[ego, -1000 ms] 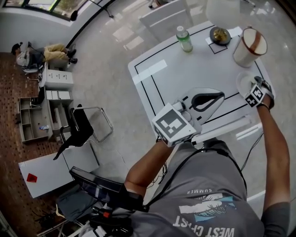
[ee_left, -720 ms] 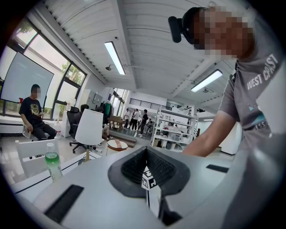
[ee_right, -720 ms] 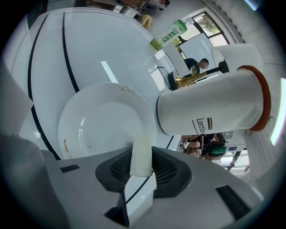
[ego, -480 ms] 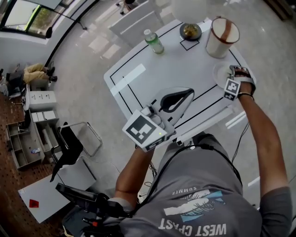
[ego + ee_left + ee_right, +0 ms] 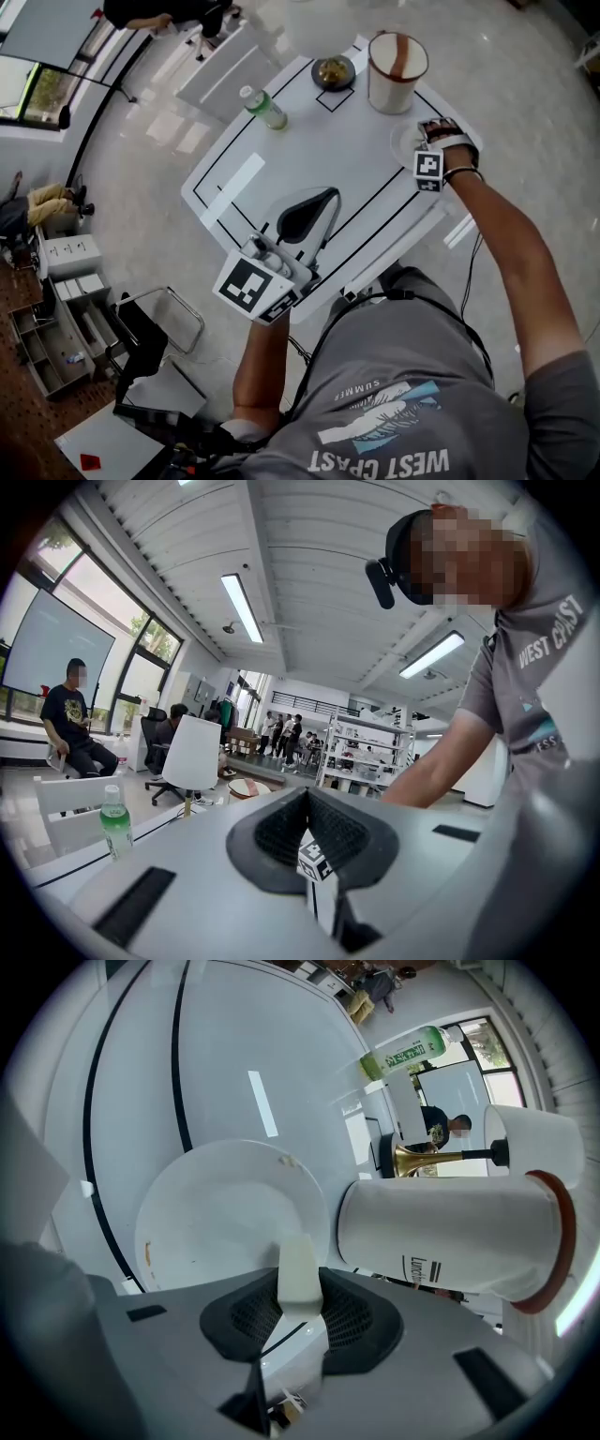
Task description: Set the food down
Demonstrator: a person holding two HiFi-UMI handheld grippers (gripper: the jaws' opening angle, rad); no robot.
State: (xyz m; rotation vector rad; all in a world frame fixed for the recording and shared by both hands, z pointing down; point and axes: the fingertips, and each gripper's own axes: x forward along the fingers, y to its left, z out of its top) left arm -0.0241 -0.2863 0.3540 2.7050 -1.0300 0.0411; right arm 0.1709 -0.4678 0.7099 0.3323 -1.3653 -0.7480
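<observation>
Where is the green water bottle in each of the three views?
Head view: green water bottle, upper left of the table.
Left gripper view: far left, standing upright.
Right gripper view: top right, seen sideways.
Shared landmark: the white-shaded lamp on the table.

Plate [image 5: 404,142] sits beside the tub [image 5: 396,75] on the table [image 5: 309,155] (bottle [image 5: 264,108] well apart)

The food block [image 5: 300,1274] is a small, smooth, pale cream wedge; it sits pinched between the jaws of the right claw [image 5: 300,1309], narrow end outward; it is over the near rim of a round white plate [image 5: 216,1213] on the white worktop [image 5: 141,1072]; whether it touches the plate is unclear.
</observation>
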